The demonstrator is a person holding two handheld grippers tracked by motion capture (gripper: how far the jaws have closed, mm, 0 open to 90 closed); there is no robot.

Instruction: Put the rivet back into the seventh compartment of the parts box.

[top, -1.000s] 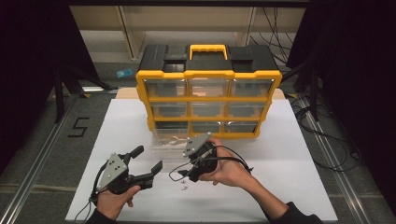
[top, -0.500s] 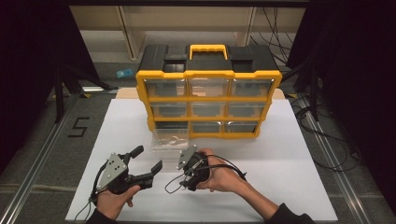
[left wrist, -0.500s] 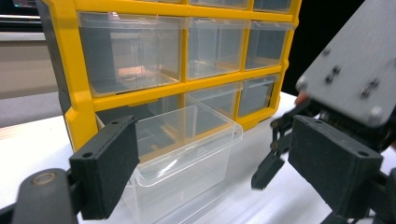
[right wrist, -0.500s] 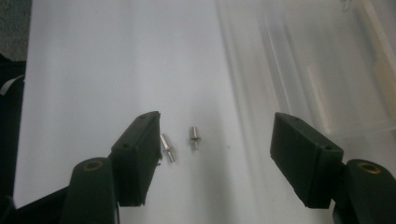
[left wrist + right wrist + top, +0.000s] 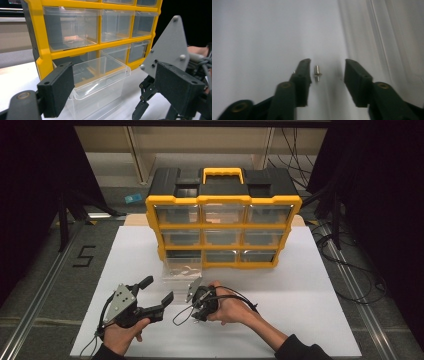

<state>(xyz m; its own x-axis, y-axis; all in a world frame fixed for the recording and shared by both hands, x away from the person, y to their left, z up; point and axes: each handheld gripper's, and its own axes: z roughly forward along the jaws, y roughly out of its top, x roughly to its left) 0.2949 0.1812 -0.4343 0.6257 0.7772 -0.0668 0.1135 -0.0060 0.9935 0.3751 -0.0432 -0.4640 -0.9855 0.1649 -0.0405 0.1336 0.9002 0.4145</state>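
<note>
White table [image 5: 310, 300]: right gripper [image 5: 327, 72] has been closing its jaws around a pin [image 5: 317, 72], not touching. Left gripper [image 5: 112, 87] gapes wide.

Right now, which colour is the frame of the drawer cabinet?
Yellow, with a black top. The drawer cabinet shows best in the high view.

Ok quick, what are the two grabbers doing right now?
Left gripper: open, holding nothing.
Right gripper: open, jaws just closing around a small metal pin on the white table, not gripping yet.
</note>
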